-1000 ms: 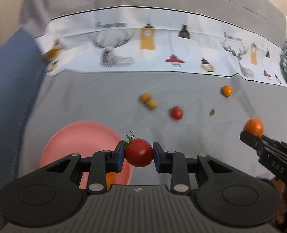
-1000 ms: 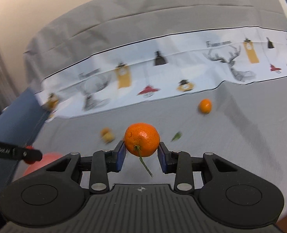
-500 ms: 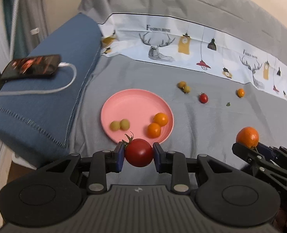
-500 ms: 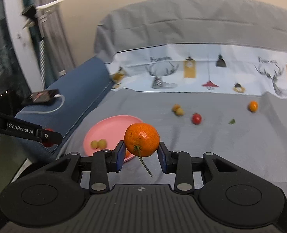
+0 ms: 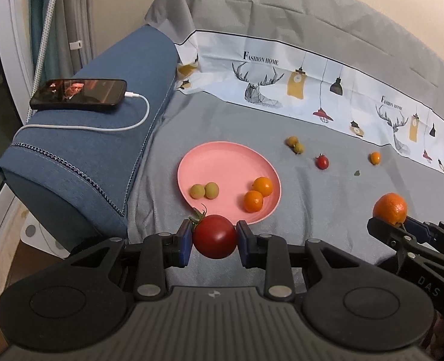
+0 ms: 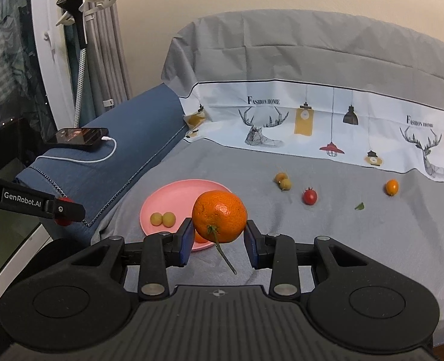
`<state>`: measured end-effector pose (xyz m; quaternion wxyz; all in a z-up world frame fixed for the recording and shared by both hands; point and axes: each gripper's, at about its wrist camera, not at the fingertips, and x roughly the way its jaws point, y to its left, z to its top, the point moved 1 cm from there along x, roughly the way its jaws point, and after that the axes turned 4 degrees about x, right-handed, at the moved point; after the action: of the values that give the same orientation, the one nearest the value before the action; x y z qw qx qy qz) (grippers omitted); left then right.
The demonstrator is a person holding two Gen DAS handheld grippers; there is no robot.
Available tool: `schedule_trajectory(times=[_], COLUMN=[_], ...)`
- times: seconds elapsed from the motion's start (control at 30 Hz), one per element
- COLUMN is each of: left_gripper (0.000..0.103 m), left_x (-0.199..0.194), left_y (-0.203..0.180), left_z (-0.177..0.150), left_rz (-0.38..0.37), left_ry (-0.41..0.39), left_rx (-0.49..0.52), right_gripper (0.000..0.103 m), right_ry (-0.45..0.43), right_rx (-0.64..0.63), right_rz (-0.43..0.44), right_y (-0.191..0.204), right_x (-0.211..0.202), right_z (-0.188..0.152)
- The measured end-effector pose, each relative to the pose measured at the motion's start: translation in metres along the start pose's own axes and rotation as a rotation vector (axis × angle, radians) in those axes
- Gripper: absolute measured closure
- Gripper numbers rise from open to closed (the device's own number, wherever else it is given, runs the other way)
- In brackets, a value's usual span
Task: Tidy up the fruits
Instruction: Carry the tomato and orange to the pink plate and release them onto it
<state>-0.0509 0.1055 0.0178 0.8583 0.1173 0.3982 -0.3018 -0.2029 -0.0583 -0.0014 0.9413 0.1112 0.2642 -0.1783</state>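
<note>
Pink round plastic plate [image 5: 222,156] sits mid-frame in the left wrist view on the grey bedsheet [image 5: 327,198], holding two small green fruits [image 5: 204,191] and two small oranges [image 5: 258,194]. Left gripper [image 5: 215,237] is clamped on a red stemmed tomato [image 5: 215,236] at lower centre, just short of the plate's near rim. Right gripper [image 6: 218,237] is clamped on a big orange mandarin with a stalk [image 6: 219,216], centre of the right wrist view, near the plate's near edge. Step in hand looks like dropping both onto the plate. Best done by carrying each over bare plate, lowering close, then opening, since round fruit will likely roll. Loose red cherry tomato [image 5: 322,161], small orange kumquat [image 5: 375,158] and a yellow-brown pair [image 5: 295,145] remain right of the plate.
</note>
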Motion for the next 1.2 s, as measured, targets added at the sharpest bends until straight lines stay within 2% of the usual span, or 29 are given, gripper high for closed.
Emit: schedule_trajectory(times=[0.73, 1.2], left_gripper=[0.069, 0.069], left_x=[0.027, 0.079], left_y=[0.016, 0.014], left_z=[0.012, 0.037], left_rz=[0.02, 0.045], left_ry=[0.027, 0.074], left_rx=[-0.014, -0.007], right_gripper=[0.066, 0.066], right_ry=[0.057, 0.11], right_rx=[-0.026, -0.017], right_rz=[-0.013, 0.008], right_y=[0.007, 0.009], right_x=[0.028, 0.083], right_z=[0.002, 0.012])
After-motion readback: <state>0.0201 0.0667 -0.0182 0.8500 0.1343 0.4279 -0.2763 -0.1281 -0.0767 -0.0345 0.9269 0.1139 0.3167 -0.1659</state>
